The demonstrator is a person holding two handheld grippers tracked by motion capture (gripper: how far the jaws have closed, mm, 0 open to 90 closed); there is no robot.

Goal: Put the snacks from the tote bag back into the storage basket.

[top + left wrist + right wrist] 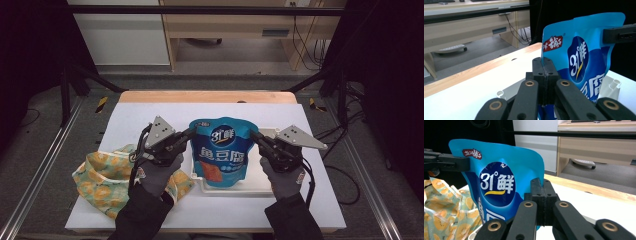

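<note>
The blue snack pouch (222, 152) is held upright over the white tray (260, 186), clamped at its side edges by the left gripper (190, 133) and right gripper (255, 136), apparently for placing; lowering it evenly seems required next.

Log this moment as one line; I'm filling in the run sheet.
left gripper: shut on pouch edge | right gripper: shut on pouch edge | pouch: upright over tray | cloth: left of tray

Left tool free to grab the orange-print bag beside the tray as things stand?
Probably not: the left tool is shut on the blue pouch, which the right tool grips too. The orange-print bag lies unobstructed by that hand, but the tool must release first.
</note>
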